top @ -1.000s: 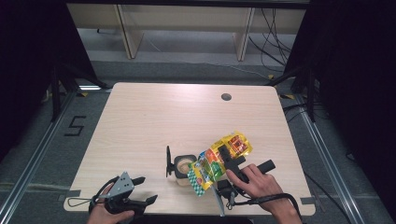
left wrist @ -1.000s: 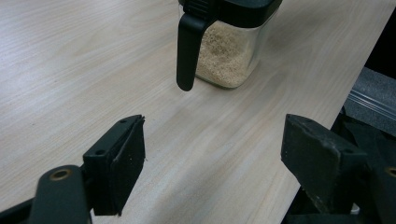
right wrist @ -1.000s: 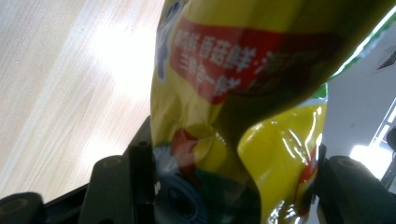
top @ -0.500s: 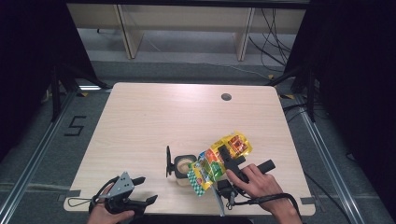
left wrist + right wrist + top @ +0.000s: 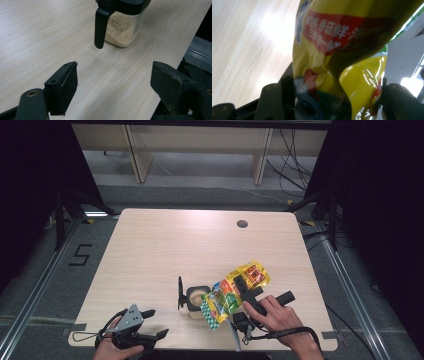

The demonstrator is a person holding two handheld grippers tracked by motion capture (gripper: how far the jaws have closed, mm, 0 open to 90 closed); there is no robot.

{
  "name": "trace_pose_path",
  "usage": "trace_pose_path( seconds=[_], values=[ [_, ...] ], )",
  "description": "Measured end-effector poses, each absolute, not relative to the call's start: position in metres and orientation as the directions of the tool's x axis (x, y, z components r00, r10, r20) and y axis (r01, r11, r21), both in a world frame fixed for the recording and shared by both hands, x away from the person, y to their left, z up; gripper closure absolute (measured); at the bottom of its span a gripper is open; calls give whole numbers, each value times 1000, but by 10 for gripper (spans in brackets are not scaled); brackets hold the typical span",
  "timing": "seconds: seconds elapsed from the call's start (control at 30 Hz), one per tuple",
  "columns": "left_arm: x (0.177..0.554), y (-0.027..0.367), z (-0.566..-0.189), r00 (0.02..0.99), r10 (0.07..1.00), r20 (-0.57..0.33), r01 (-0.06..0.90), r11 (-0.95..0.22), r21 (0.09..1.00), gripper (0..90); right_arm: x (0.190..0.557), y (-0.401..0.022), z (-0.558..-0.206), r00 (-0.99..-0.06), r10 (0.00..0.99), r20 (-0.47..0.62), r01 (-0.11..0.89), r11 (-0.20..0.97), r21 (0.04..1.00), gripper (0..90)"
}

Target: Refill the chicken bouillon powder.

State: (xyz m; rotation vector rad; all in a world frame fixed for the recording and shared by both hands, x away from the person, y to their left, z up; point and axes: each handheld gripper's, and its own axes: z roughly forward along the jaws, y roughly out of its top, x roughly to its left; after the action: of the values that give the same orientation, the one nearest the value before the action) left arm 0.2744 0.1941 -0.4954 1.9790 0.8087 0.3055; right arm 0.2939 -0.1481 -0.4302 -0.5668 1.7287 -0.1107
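Observation:
A yellow snack-style bag with red and green print is tipped over a small clear jar of beige grains, near the table's front middle. My right gripper is shut on the bag; in the right gripper view both jaws press the crinkled bag from either side of my right gripper. The jar has a black top, and a black flap hangs beside it. My left gripper rests at the front left, open, with bare table between the jaws of my left gripper.
The light wooden table has a round dark hole near its back right. Pale shelving legs stand on the floor behind. Cables trail from both grippers over the front edge.

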Motion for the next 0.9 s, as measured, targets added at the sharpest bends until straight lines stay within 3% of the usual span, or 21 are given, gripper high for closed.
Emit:
trace_pose_path(
  seconds=[0.4,0.43,0.47,0.9],
  values=[
    [274,194,-495,753,649,-111,416,-339,844,216,296,-146,-427,-104,-465,-879,-338,848,-409,432],
    [275,194,-495,753,649,-111,416,-339,844,216,293,-151,-433,-145,-379,-914,-288,900,-327,432],
    [275,194,-495,753,649,-111,416,-339,844,216,294,-149,-430,-126,-424,-897,-308,876,-370,431],
    [274,194,-495,753,649,-111,416,-338,844,216,292,-148,-429,-118,-433,-893,-293,875,-386,432]
  ],
)
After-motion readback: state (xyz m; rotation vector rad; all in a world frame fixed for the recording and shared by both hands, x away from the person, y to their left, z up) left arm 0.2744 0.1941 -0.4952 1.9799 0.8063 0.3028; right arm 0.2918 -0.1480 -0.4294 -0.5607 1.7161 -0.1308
